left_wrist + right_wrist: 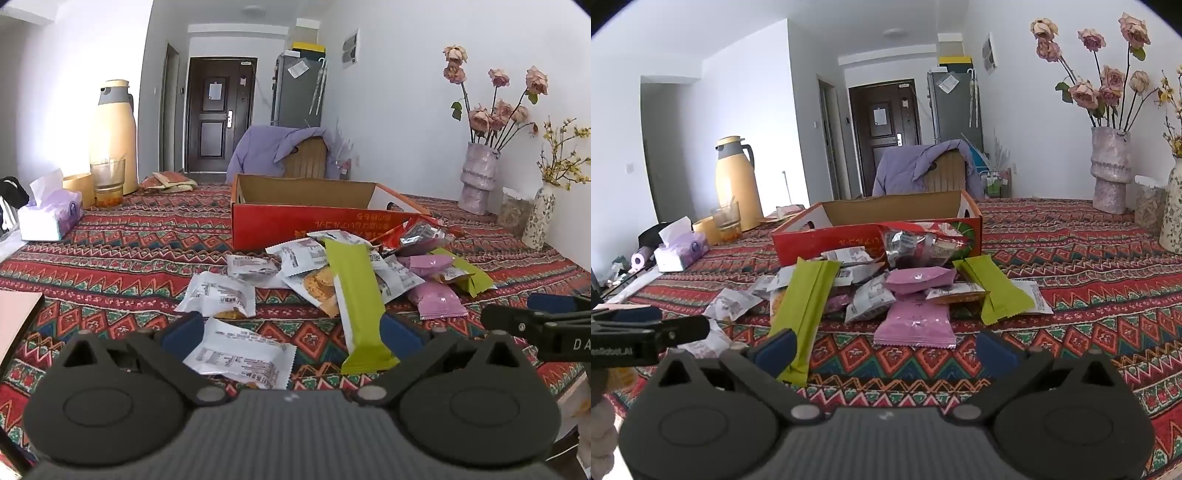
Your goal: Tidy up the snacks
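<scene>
A: Left tool [291,328]: jaws spread, nothing pinched. A white packet [240,358] is found directly ahead, between them.

B: Right tool [886,349]: likewise spread, empty. A pink packet [914,326] lies just ahead, mid-counter, before the red box [875,236].

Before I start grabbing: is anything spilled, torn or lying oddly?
Only the mess itself: white, green and pink snack packets lie heaped on the patterned tablecloth in front of the red cardboard box, overlapping at all angles. No tears or spills visible.
</scene>
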A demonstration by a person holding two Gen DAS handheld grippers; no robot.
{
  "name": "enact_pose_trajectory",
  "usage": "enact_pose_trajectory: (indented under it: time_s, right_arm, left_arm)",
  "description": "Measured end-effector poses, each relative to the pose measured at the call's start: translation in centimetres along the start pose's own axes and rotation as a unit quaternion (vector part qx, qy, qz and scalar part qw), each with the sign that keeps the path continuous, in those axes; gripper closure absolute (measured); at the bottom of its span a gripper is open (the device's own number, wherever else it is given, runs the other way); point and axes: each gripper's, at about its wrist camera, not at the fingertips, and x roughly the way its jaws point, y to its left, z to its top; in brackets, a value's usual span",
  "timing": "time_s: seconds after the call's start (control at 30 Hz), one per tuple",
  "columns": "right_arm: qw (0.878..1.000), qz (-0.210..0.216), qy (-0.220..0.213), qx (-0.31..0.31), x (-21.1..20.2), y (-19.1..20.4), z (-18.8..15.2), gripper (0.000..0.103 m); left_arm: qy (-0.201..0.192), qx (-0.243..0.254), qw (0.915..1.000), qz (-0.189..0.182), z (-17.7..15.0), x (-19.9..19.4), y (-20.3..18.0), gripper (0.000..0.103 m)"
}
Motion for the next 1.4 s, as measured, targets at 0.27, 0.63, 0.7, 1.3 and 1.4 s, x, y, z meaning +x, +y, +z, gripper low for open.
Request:
enact_pose_trajectory:
  time_s: [0.27,0.63,0.7,1.3,1.4]
  right_arm:
    - [1.0,-0.002,0.0,-0.001,0.0,0.12,0.02,0.0]
    - [1.0,-0.004,0.0,0.0,0.04,0.06,-0.02,0.0]
    - [1.0,-0.004,0.0,0.0,0.03,0.07,-0.05,0.0]
    - [1.0,-0.002,0.002,-0.005,0.21,0.34,-0.09,0.0]
    - [1.0,-0.003,0.002,-0.003,0.22,0.27,-0.04,0.0]
  left_arm:
    - [-0.002,-0.006,1.0,-0.002,-0.02,0.04,0.13,0.0]
    - [-0.002,-0.009,1.0,-0.004,-0.13,0.0,0.25,0.0]
    - [-0.001,-0.009,0.9999,-0.005,-0.19,-0.02,0.24,0.0]
    - [0.001,-0.01,0.9999,-0.014,-0.23,0.08,-0.16,0.0]
    - [0.002,-0.011,0.9998,-0.016,-0.23,0.17,-0.17,0.0]
